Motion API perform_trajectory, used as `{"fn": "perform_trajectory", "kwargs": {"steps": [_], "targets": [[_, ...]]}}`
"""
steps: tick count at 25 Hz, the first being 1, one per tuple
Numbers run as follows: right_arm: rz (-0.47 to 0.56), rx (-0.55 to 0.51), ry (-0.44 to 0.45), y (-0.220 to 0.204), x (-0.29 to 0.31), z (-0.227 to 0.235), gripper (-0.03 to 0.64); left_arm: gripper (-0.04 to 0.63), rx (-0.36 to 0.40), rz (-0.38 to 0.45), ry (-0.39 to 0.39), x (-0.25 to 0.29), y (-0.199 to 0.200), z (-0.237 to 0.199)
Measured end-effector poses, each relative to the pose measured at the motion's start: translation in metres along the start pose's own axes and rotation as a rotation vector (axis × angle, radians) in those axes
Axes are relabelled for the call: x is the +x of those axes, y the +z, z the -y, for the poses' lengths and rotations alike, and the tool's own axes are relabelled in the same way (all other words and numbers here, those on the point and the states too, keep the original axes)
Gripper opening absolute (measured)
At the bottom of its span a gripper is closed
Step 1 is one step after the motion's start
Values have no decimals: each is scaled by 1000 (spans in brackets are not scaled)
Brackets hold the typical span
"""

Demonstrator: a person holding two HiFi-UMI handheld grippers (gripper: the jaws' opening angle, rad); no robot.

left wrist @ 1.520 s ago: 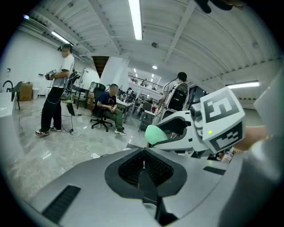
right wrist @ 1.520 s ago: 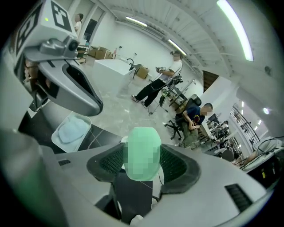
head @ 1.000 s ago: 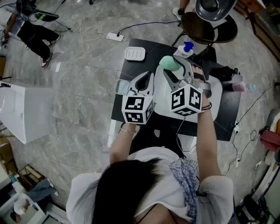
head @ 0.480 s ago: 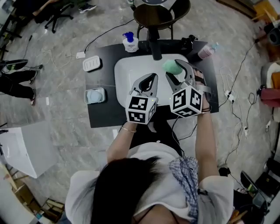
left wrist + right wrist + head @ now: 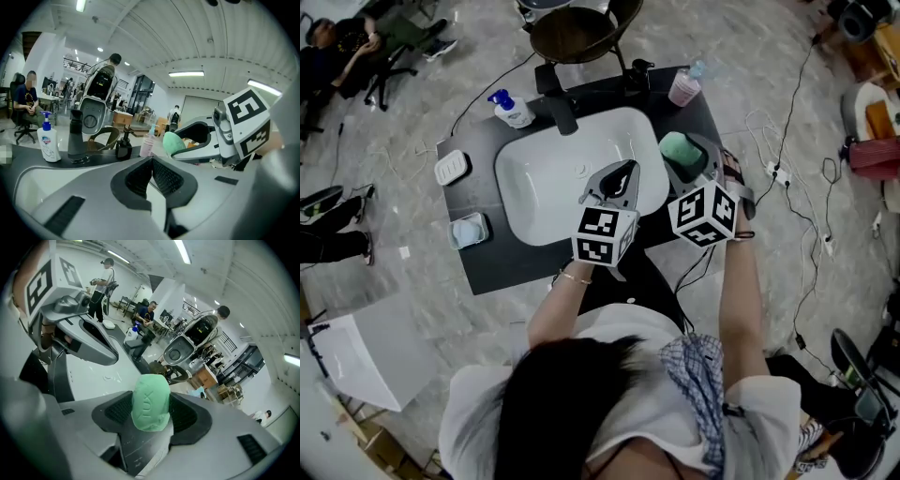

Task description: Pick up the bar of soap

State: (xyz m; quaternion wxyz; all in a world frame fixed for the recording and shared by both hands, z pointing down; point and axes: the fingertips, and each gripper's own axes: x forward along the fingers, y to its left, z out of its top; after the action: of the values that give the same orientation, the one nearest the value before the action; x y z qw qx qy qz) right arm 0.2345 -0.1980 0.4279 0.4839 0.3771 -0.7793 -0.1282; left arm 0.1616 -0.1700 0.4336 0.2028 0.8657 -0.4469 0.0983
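The green bar of soap (image 5: 678, 149) sits between the pads of my right gripper (image 5: 682, 155), which is shut on it above the right rim of the white sink (image 5: 534, 192). The right gripper view shows the soap (image 5: 150, 402) upright and pinched between both black pads of the right gripper (image 5: 151, 405). My left gripper (image 5: 627, 171) hovers over the sink's right half, just left of the right one. In the left gripper view the left gripper (image 5: 151, 160) is shut with nothing in it, and the soap (image 5: 172, 143) shows ahead to the right.
A black counter (image 5: 487, 272) surrounds the sink. A white soap dish (image 5: 452, 168) and a blue one (image 5: 469, 230) lie on its left end. A pump bottle (image 5: 511, 110), a black faucet (image 5: 558, 105) and a pink bottle (image 5: 684, 87) stand along the back. Cables lie on the floor to the right.
Both grippers have swung across the sink, away from the soap dishes toward its right side. The soap stays in the right gripper. The head view has turned with them.
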Motion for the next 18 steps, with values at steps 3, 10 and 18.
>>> {"fn": "perform_trajectory", "kwargs": {"steps": [3,10,18], "targets": [[-29,44,19,-25,4,9,258,11,-3,-13,7,17,0,11],[-78,92,96,-70,34,18,258,11,-15,-27,33,51,0,20],[-107,122,176,-105,62,15,258,11,-27,-66,60,77,-12,24]]}}
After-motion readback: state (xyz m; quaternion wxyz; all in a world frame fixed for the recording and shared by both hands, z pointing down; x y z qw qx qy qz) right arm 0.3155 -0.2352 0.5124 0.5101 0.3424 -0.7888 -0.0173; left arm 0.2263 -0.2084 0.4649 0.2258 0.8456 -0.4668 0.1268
